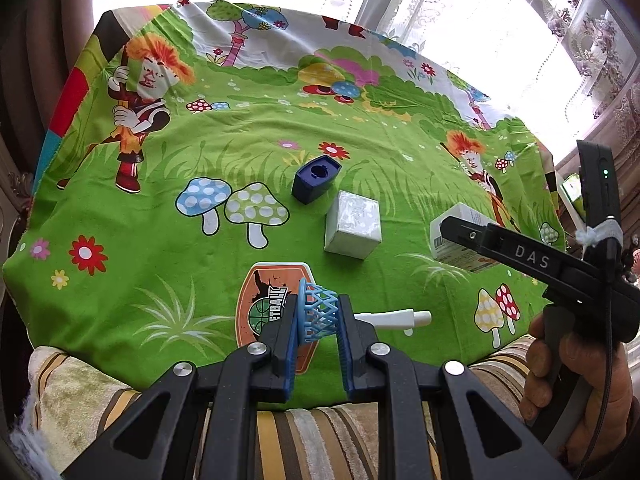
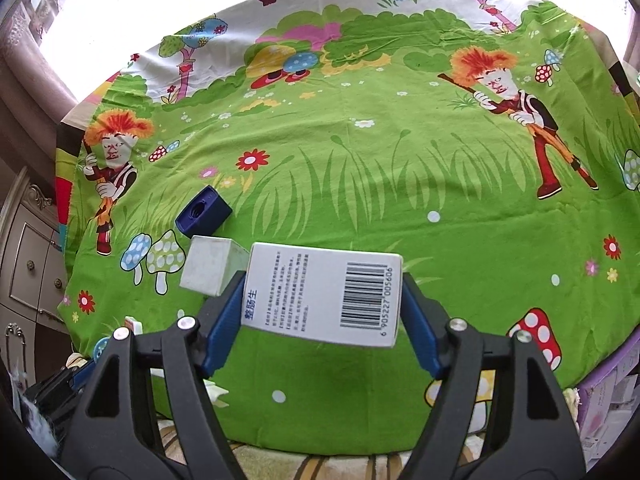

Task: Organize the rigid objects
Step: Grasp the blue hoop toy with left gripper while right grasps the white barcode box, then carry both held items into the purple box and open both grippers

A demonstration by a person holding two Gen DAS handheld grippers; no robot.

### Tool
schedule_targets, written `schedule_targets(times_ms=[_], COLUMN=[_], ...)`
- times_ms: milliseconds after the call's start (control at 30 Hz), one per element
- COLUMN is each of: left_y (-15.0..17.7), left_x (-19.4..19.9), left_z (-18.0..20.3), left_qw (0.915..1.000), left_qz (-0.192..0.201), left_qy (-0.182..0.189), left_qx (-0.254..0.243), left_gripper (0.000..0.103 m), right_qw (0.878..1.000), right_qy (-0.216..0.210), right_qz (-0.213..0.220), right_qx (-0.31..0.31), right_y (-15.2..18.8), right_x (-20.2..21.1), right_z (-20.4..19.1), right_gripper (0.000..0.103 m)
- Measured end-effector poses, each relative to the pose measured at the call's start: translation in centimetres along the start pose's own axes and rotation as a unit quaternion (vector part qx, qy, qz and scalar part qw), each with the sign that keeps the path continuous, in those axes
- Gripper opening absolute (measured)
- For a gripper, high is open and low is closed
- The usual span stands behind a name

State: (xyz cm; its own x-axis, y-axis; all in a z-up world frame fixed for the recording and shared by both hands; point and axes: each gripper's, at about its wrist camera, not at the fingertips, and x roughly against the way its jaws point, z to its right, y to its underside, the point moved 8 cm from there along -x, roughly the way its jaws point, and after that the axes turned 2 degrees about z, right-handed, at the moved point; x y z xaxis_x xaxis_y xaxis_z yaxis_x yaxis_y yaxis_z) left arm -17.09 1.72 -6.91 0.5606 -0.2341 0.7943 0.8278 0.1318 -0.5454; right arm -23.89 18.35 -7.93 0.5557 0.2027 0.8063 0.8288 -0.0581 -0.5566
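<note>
Open green cloth [image 2: 400, 184] far and right; navy block [image 2: 203, 211], white cube [image 2: 210, 266] crowding left.

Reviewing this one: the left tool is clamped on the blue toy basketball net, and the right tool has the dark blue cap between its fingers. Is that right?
Not quite. The left tool is indeed clamped on the blue net, but the right wrist view shows the right tool around the white barcoded box, not the dark blue cap, which sits apart on the cloth.
</note>
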Motion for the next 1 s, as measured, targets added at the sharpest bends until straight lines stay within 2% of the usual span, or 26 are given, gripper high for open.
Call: schedule_targets(times_ms=[200, 567, 800, 1000], left_y=[0.0, 2.1, 4.4, 7.1], left_x=[0.8, 1.2, 1.3, 0.8], left_z=[3.5, 12.1, 19.2, 25.2], left_qw=[0.9993, 0.9935, 0.9832, 0.9692], left_qz=[0.002, -0.015, -0.033, -0.061], left_qy=[0.013, 0.058, 0.093, 0.125], left_qx=[-0.034, -0.097, -0.153, -0.203], left_gripper=[0.018, 0.018, 0.018, 0.018], right_qw=[0.999, 0.991, 0.985, 0.98], right_qy=[0.024, 0.113, 0.151, 0.18], right_qz=[0.037, 0.075, 0.076, 0.072], right_qx=[0.011, 0.017, -0.017, -0.045], right_y=[0.6, 3.9, 6.7, 9.2], right_x=[4.3, 11.5, 14.9, 17.1], right_z=[3.4, 11.7, 18.0, 22.9], right_gripper=[0.076, 0.076, 0.076, 0.076])
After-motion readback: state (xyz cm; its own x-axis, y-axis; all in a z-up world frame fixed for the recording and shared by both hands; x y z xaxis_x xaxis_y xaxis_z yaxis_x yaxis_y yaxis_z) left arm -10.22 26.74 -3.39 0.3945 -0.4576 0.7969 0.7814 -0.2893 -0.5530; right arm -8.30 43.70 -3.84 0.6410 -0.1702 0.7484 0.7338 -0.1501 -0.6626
